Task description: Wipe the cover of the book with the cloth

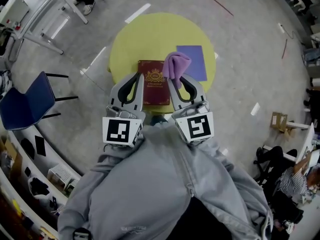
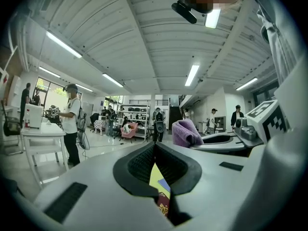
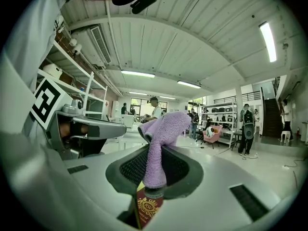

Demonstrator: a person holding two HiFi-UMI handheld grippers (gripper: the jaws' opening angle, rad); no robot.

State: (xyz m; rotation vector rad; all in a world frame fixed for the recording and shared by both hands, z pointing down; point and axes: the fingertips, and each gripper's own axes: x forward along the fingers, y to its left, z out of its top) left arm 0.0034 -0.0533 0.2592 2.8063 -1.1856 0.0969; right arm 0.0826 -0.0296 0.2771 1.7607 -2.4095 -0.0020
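Note:
A dark red book [image 1: 153, 82] with a gold crest lies on the round yellow table [image 1: 130, 39]. Both grippers are held up above its near edge. My right gripper [image 1: 171, 79] is shut on a purple cloth [image 1: 176, 64], which bunches up past the jaw tips over the book's right side. In the right gripper view the cloth [image 3: 161, 138] stands clamped between the jaws, with the book [image 3: 148, 208] showing below. My left gripper [image 1: 139, 76] hovers over the book's left edge, shut and empty. Its own view shows only a thin slit with the book [image 2: 163, 207] beneath.
A blue-violet sheet [image 1: 192, 61] lies on the table right of the book. A blue chair [image 1: 25, 104] stands to the left, a white table frame [image 1: 47, 11] at the upper left, and a small wooden stool [image 1: 280, 121] to the right. People stand in the room beyond.

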